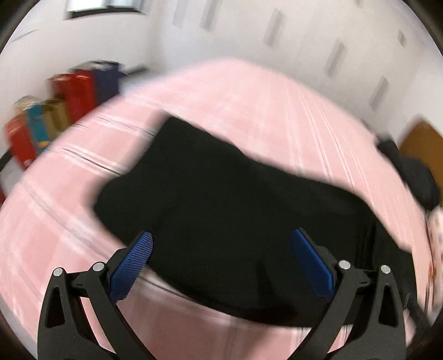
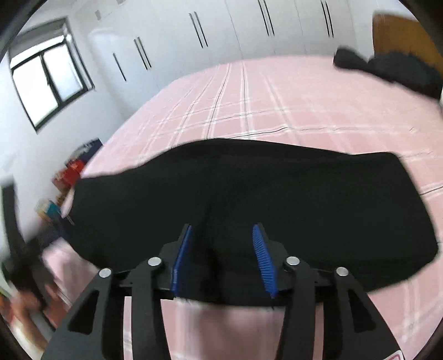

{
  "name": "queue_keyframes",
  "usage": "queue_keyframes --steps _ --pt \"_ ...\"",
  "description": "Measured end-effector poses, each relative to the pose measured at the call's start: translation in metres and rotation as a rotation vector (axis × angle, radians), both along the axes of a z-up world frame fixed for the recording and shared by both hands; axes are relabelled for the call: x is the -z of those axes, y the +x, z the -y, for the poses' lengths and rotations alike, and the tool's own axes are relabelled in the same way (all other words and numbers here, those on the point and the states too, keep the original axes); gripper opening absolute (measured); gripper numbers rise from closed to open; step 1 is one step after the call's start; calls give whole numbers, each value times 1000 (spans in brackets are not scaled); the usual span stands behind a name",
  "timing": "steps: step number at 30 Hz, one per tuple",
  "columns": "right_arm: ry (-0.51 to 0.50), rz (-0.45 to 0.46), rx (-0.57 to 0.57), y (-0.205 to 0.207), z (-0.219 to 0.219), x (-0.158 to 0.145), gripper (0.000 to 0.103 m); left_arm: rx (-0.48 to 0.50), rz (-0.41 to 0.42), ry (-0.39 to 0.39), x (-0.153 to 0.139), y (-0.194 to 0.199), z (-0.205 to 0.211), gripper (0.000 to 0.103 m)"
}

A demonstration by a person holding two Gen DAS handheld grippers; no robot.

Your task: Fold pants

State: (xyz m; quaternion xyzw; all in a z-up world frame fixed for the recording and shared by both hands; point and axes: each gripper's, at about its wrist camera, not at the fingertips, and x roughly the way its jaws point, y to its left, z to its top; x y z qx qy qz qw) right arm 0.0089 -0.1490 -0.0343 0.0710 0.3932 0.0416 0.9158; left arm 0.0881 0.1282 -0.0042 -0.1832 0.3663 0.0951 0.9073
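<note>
One pair of black pants point(image 2: 249, 199) lay on the bed point(image 2: 277, 91), a flat matte slab of dark cloth with a wavy far edge and a rounded right end, spread crosswise near the bed's close edge. The fabric was so dark that no seams or folds could be made out on it. Under it the sheet was soft pink cotton crossed by thin white and dark plaid lines. The left gripper point(image 1: 221, 241) hung over the near part of the pants point(image 1: 221, 199), its two black skeletal arms ending in two blue pads point(image 1: 133, 265) with a fine knurled grain; the jaws stood wide apart with nothing between them. The right gripper point(image 2: 221, 235) hovered at the near hem, its two ribbed blue pads point(image 2: 264, 260) set at a narrower gap, and whether cloth sat pinched between them could not be told. Four silver rivets showed on each gripper's linkage. Beyond the bed stood glossy white wardrobe doors point(image 2: 249, 25) with slim dark handle strips, and a black-framed window point(image 2: 47, 74) with two panes. A second dark heap of clothing point(image 2: 387, 69) lay at the far right corner. Several upright boxes point(image 1: 55, 110) in red, teal, gold and navy stood beside the bed, blurred.
</note>
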Motion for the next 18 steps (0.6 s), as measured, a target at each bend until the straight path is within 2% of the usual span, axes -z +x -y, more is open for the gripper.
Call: queue_keyframes --steps 1,2,3,5,6,7,8,9,10,11,12,14,15,17,18 --pt "-11 2 11 -6 -1 1 57 -41 31 -11 -5 -7 -12 98" --pt "11 -7 28 -5 3 1 59 -96 75 -66 -8 -16 -33 98" --pt "57 31 25 -5 5 -3 59 -135 80 -114 -5 -20 -47 98" --pt "50 72 34 -7 6 -4 60 -188 24 -236 13 -18 -72 98" --pt "28 73 30 -4 3 -4 60 -208 -35 -336 31 -13 -83 98" --pt "16 68 25 -2 1 -1 60 -217 -48 -395 40 -9 -88 98" --pt "9 66 27 0 -1 -1 60 -221 -36 -393 39 -8 -87 98" --pt "23 70 17 1 -1 -1 60 -181 -9 -388 36 -1 -84 98" --pt "35 75 12 2 -1 -2 60 -130 -10 -412 38 9 -80 98" --pt "36 80 16 1 0 -1 61 -129 -30 -425 43 15 -78 98" --pt "40 81 17 0 -1 0 67 -147 -41 -419 48 20 -75 98" --pt "53 75 30 2 3 2 69 -143 -55 -360 45 27 -65 96" --pt "65 72 41 1 6 4 70 -129 -55 -356 44 29 -61 80" --pt "114 45 56 2 12 8 70 -143 -69 -333 46 30 -62 72" --pt "138 37 57 3 15 10 70 -144 -58 -346 47 27 -65 71"
